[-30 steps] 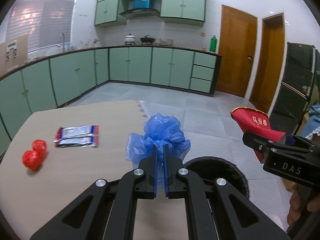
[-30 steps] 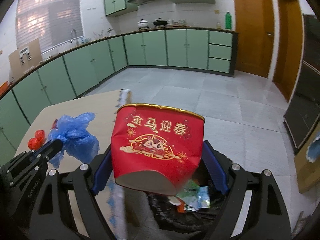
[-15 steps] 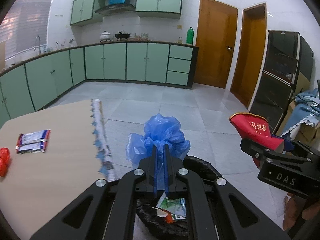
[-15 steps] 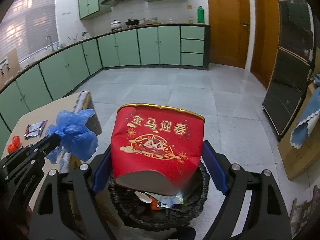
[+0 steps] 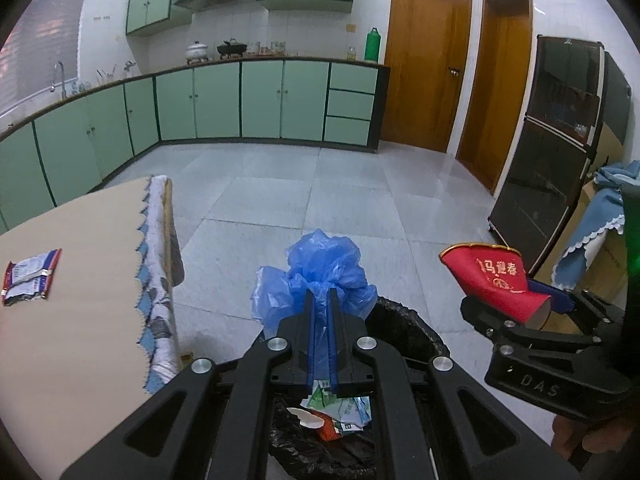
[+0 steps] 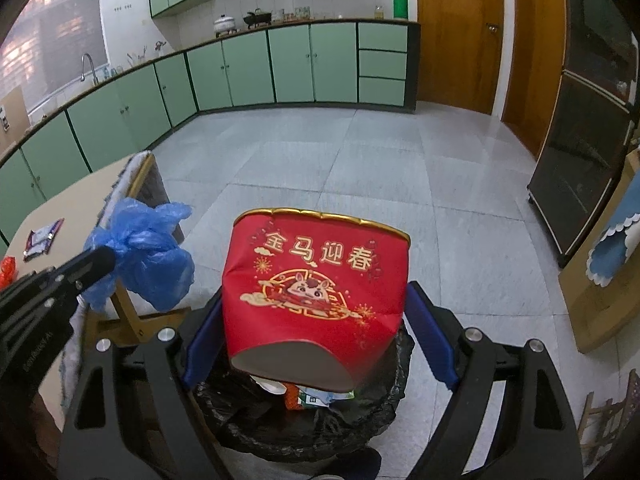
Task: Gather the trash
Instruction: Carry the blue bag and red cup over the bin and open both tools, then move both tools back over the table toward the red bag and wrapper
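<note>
2 grippers hang over the bin point(image 6: 304, 432). Left gripper point(image 5: 322, 300) is clenched on a blue bag point(image 5: 320, 272) bunched ahead of its tips. Right gripper point(image 6: 316, 332) grasps a red paper tub point(image 6: 316, 284) between wide jaws, the bin's trash point(image 6: 308, 394) directly beneath it.

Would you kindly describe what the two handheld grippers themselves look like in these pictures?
Both are matte black, angular linkage frames with cut-out arms and round silver pivot screws. The left gripper has slim black fingers edged in blue. The right gripper has broad blue pads; its body carries white "DAS" lettering.
</note>
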{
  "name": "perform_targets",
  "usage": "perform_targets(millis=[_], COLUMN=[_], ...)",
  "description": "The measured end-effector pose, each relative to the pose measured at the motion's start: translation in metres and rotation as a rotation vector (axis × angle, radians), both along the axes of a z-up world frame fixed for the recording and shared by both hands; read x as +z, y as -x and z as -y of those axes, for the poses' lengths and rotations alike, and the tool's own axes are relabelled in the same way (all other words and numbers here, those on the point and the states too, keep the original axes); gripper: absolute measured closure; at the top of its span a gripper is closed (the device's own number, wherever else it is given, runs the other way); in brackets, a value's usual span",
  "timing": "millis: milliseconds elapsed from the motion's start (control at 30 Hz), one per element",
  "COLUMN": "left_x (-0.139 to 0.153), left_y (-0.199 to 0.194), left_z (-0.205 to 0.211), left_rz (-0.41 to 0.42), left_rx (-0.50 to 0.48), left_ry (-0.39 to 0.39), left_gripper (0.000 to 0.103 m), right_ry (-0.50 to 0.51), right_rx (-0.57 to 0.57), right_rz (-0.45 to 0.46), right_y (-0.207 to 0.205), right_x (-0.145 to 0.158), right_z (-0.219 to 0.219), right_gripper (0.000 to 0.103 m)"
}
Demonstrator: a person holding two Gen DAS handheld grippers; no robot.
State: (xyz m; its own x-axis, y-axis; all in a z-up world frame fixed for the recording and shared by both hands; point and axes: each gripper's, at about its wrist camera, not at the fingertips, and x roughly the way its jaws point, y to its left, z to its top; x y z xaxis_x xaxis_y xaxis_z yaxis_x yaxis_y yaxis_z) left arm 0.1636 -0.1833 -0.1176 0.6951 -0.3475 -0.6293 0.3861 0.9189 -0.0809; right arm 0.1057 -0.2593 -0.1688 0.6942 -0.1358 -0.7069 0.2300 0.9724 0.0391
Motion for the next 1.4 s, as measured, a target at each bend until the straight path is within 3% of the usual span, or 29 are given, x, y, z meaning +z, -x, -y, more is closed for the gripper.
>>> perform_targets(millis=[100,167,400,500,667,767,1100,1400], left_x=[-0.002,-0.003,0.003,0.012,0.032,0.043,0.06,0.054], left_y=[-0.006,-0.007,-0.008,-0.008,-0.003,0.0,0.019,0.025], left_z=[0.001,0.005,0.002,-0.006,-0.033,-0.057,-0.159,-0.261], left_rz=[-0.014,-0.011,-0.007,0.006,0.053,0.069,0.117,0.106], left_rx=[-0.011,-0.016,-0.017,-0.003,0.043,0.082,0.254,0.431], left_ry=[0.004,0.0,0.02,0.035,0.046,0.06,0.023,-0.026], left_gripper=[0.093,0.076,0.064,0.057,0.035,0.027,0.023,0.022], right_ry=[0.014,0.016,0.013,0.012,0.019,0.019,-0.003,-0.019], right_rx=[0.009,0.01,-0.024,-0.028,-0.021,0.009,0.164,0.321], right_rz=[-0.036,-0.055,-0.084,-0.075,-0.02,0.016,0.101,0.098], right_y=[-0.006,-0.008,-0.009,-0.007,-0.002,0.0,-0.015,-0.048], right_x=[-0.013,-0.021,-0.032,-0.024,-0.002,0.016,0.058,0.067], right_z=[0.003,0.006,0.016,0.015,0.007,-0.009,-0.093,-0.19], right_gripper=[0.019,0.016,0.013,0.012,0.007,0.005,0.005,0.005])
